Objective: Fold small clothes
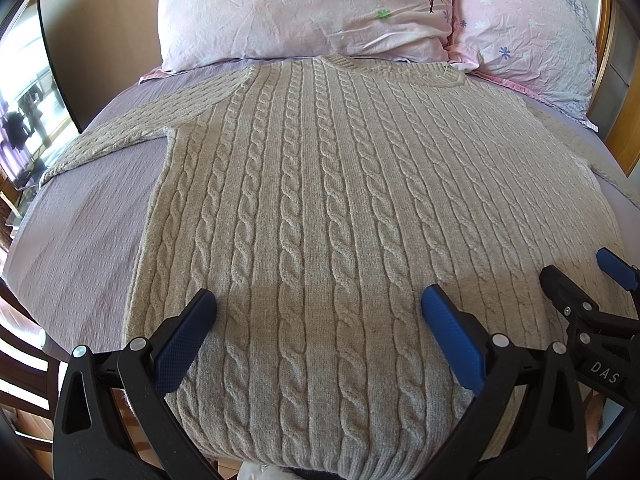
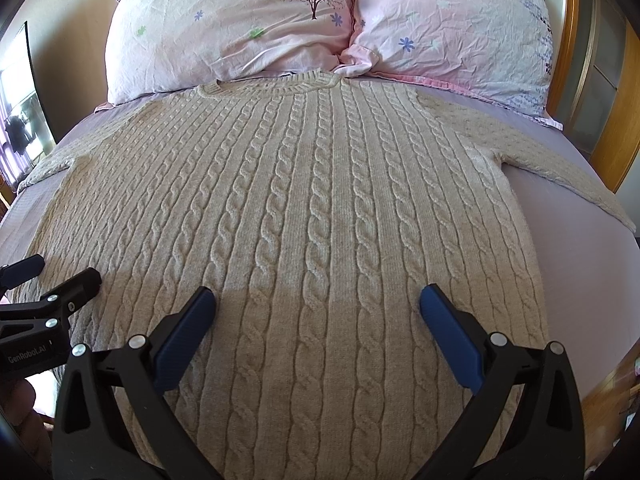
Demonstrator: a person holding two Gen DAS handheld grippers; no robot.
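A beige cable-knit sweater (image 1: pixel 340 200) lies flat on the bed, collar toward the pillows, sleeves spread to both sides. It also fills the right wrist view (image 2: pixel 312 216). My left gripper (image 1: pixel 318 300) is open and empty, hovering over the sweater near its hem, left of centre. My right gripper (image 2: pixel 318 300) is open and empty over the hem, right of centre. The right gripper also shows at the right edge of the left wrist view (image 1: pixel 580 276). The left gripper shows at the left edge of the right wrist view (image 2: pixel 60 270).
The bed has a lilac sheet (image 1: pixel 92 216). Two pink floral pillows (image 1: pixel 304 12) (image 2: pixel 452 28) lean at the head. A wooden headboard (image 2: pixel 608 112) stands at the right. A mirror (image 1: pixel 28 112) stands at the left.
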